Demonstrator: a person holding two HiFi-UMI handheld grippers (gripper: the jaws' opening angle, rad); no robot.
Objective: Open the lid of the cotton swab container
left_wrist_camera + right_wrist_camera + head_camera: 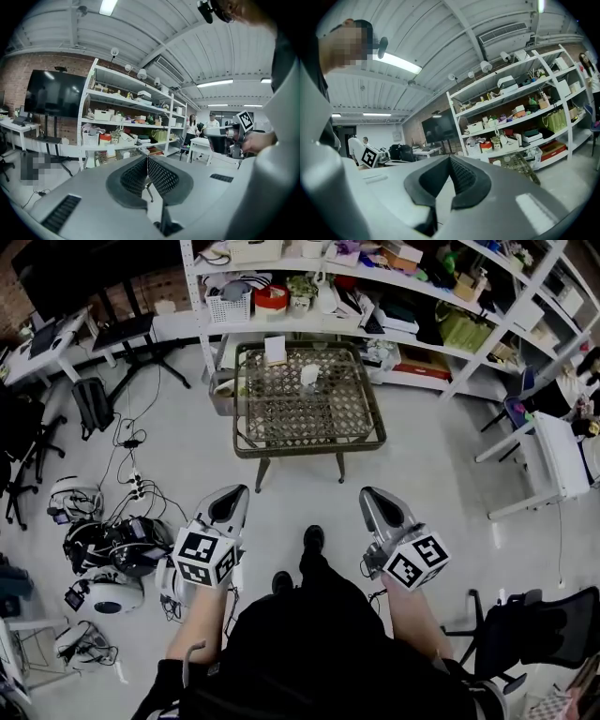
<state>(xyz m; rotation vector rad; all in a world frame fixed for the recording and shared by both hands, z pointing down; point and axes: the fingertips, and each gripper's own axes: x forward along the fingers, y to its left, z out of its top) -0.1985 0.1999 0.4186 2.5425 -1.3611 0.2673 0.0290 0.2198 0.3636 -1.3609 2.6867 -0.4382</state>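
While the person stood back from the low wicker-topped table [246, 442], well short of its near edge, nothing of the job had yet been started, as far as I could judge. A small white container [309, 375], which I took for the cotton swab container though it was too small to be sure, stood upright on the table, a little beyond its middle, with a white card [275, 349] propped nearer the table's far edge. Its lid looked to be on. The left claw [232, 498] was pressed together with nothing between its jaws, and the right claw [373, 495] was likewise closed and empty. Both were held level at the person's waist, side by side and pointing toward the table, which read to me as a ready pose before stepping in. The container sat in open space on the table, clear of the card, probably so one claw could steady its body while the other took the lid. Crowded shelving [394, 277] ran behind the table.
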